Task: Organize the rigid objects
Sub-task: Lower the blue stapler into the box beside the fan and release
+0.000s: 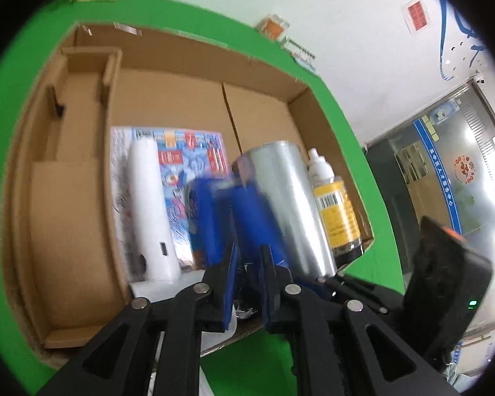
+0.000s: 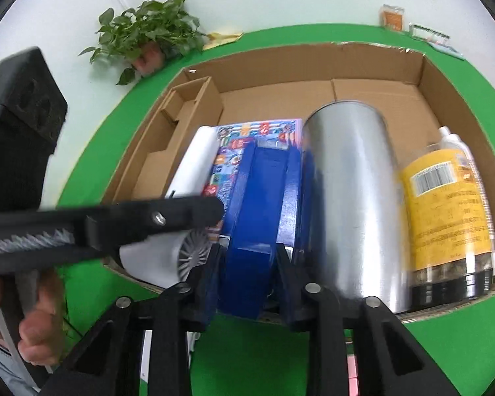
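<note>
A cardboard box (image 2: 373,95) lies on a green table. In it lie a white handheld fan (image 2: 194,161), a colourful flat pack (image 2: 264,132), a blue object (image 2: 257,204), a silver can (image 2: 353,191) and a yellow-labelled bottle (image 2: 445,204). My right gripper (image 2: 247,257) is shut on the blue object at the box's near edge. In the left wrist view my left gripper (image 1: 247,260) hovers over the box's near edge, its jaws a small gap apart with nothing gripped, by the blurred blue object (image 1: 244,211), the silver can (image 1: 293,204), fan (image 1: 148,204) and bottle (image 1: 336,208).
The box (image 1: 82,198) has an inner cardboard divider (image 2: 188,99) on its left. A potted plant (image 2: 148,36) stands at the wall behind. Small boxes (image 2: 392,16) sit on the far table edge. A glass door (image 1: 445,171) is on the right.
</note>
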